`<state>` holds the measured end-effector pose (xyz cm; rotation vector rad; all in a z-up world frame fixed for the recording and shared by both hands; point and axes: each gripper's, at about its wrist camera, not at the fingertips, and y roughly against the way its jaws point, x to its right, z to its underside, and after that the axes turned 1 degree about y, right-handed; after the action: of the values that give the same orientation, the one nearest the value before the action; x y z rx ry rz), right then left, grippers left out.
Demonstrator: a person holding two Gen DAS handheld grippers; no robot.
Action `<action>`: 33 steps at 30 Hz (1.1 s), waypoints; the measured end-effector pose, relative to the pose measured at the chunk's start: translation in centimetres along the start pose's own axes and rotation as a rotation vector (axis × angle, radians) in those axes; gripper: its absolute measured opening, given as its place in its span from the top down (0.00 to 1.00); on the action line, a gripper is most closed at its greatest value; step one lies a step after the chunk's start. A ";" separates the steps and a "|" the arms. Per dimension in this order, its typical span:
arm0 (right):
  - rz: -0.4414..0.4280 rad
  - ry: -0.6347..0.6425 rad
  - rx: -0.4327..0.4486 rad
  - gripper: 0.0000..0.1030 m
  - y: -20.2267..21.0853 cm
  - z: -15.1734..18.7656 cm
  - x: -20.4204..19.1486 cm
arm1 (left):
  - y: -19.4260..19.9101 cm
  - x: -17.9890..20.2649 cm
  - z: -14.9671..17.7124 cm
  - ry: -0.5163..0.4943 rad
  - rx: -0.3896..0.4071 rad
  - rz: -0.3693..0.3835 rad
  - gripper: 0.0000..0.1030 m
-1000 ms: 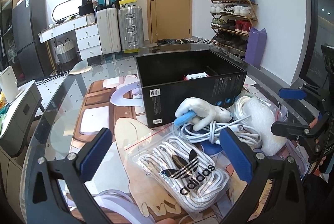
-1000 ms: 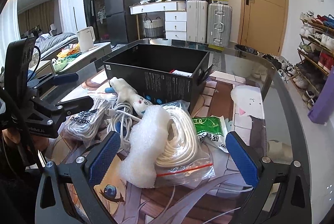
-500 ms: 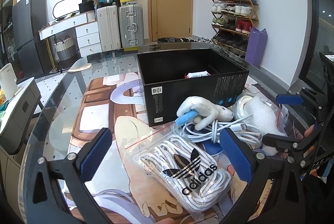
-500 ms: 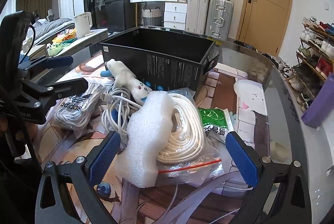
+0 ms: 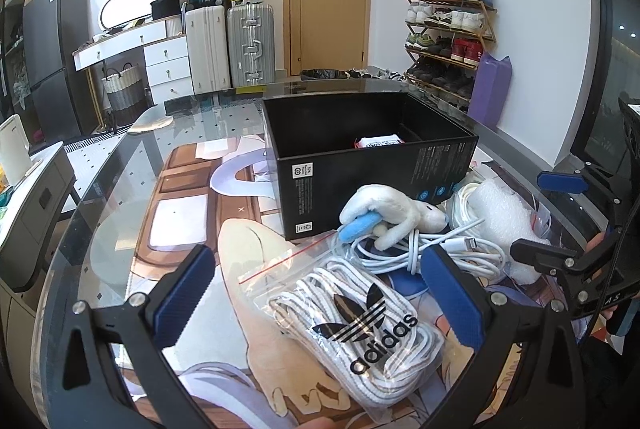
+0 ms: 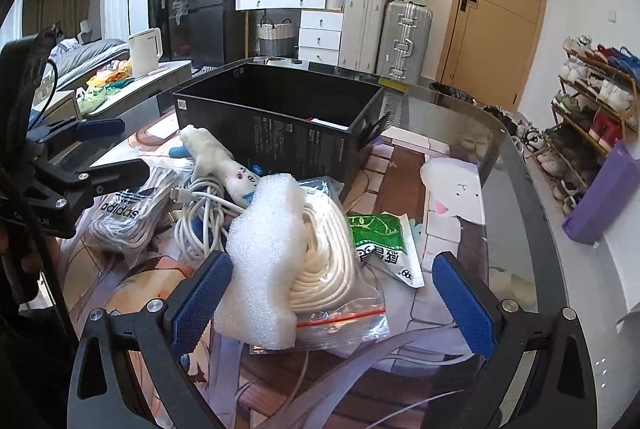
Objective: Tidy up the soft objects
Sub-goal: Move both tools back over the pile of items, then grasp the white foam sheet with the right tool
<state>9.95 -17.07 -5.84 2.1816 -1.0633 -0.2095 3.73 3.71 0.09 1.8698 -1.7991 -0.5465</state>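
Between the spread fingers of the right gripper (image 6: 328, 303) lies the white foam piece (image 6: 269, 253), ungrasped, atop a bagged cord coil (image 6: 332, 257). Left gripper (image 5: 320, 291), also wide apart, frames the adidas lace bag (image 5: 352, 325).

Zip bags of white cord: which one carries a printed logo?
The bag of flat white laces, stamped with a black adidas trefoil; the round-cord bag under the foam is unprinted.

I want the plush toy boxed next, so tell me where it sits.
The plush toy lies right of centre in the left wrist view, against the black box, on the coiled white cable.
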 end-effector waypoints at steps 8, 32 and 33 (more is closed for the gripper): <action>0.048 0.092 0.035 0.01 0.5 0.0 -1.9 | -0.2 -0.4 -0.1 0.015 -0.006 0.012 0.00; -0.063 0.201 0.038 0.56 0.7 0.7 -4.3 | -0.2 -0.4 -0.1 0.017 -0.007 0.012 0.00; -0.067 0.197 0.040 0.57 0.9 0.7 -4.2 | -0.2 -0.4 -0.1 0.017 -0.007 0.012 0.00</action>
<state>6.37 -14.69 -6.46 2.2231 -0.8923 -0.0030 3.88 4.10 0.02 1.8522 -1.7945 -0.5303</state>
